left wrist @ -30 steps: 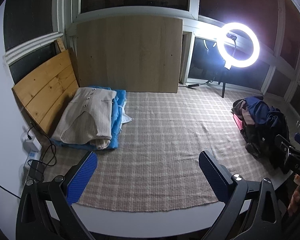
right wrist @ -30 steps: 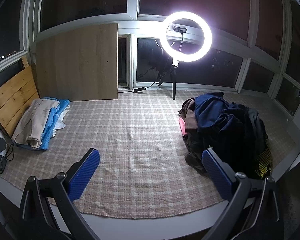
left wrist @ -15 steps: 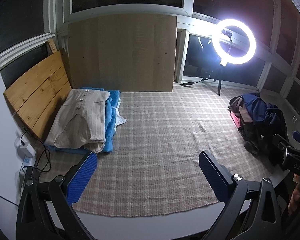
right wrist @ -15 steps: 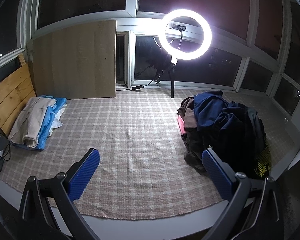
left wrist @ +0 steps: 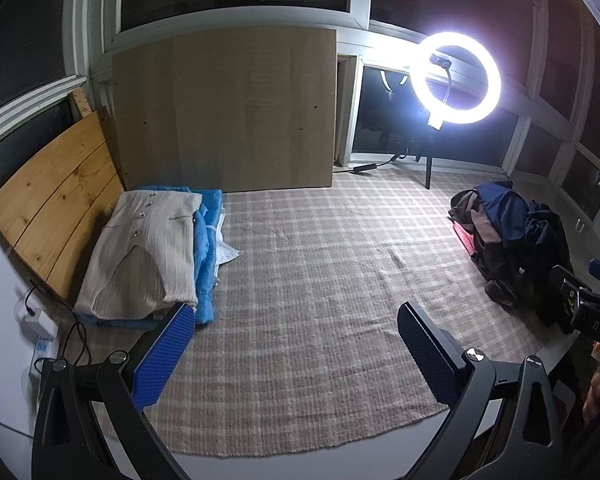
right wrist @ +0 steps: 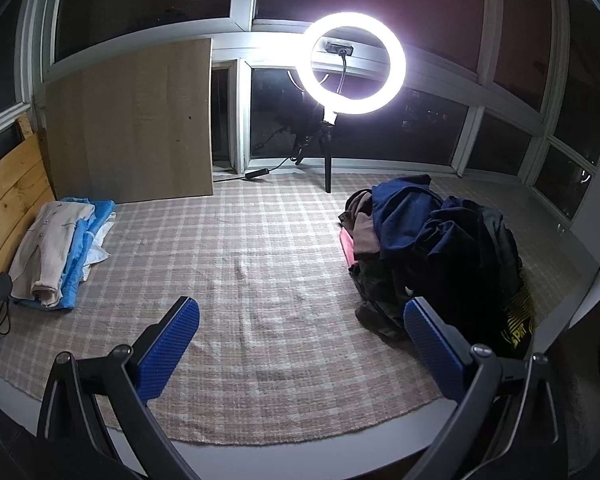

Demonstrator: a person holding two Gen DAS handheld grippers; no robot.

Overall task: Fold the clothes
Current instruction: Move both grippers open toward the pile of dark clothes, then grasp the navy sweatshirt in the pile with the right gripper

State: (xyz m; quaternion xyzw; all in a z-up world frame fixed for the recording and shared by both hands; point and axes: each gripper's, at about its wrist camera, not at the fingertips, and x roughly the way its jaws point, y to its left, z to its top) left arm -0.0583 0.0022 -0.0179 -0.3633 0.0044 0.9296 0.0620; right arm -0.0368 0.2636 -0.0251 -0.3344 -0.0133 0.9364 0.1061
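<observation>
A checked cloth (right wrist: 260,280) covers a table, lit by a ring light (right wrist: 354,63). At its left edge lies a neat stack of folded clothes (left wrist: 156,252): a beige buttoned knit on top, blue and white garments beneath. At the right sits a rumpled heap of unfolded clothes (right wrist: 436,248) (navy, brown and black, with something pink below). The middle of the cloth lies bare. The left gripper (left wrist: 292,354) and the right gripper (right wrist: 300,350) hover near the front edge, both spread wide and holding nothing. Judging by this, some garments are folded and the heap remains.
</observation>
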